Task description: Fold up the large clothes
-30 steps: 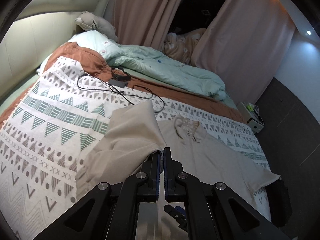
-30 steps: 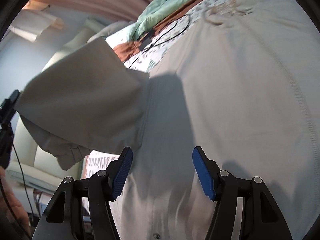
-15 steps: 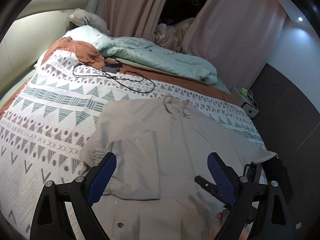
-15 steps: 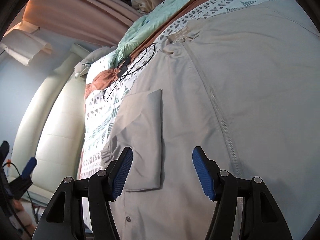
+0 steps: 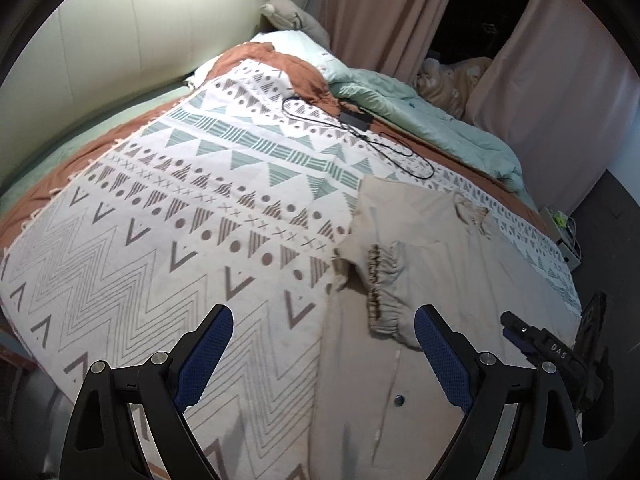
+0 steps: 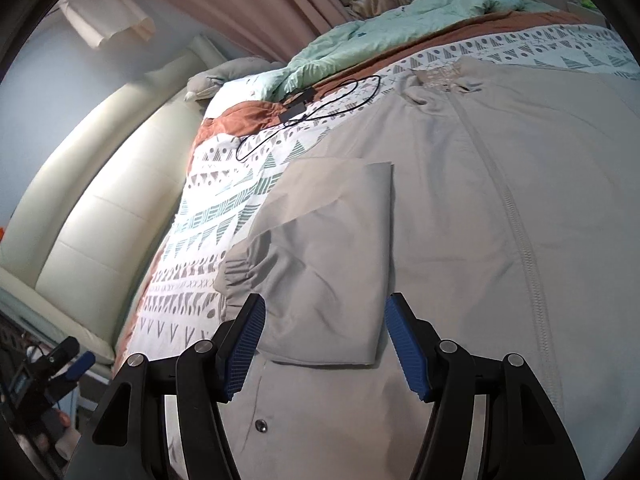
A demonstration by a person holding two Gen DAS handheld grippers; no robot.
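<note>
Hand-held gripper (image 5: 324,354), left: jaws apart; one beige jacket (image 5: 448,280), one sleeve (image 6: 320,264) folded.

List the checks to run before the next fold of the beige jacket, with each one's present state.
1. Left tongs open and empty: ok.
2. Right tongs open and empty: ok.
3. Left sleeve with gathered elastic cuff folded onto the beige zip-front jacket: ok.
4. Other sleeve folded in: cannot tell, out of view.
5. Black cable clear of the jacket on the patterned white blanket: ok.
6. Folded sleeve smooth: not ok, creased.
</note>
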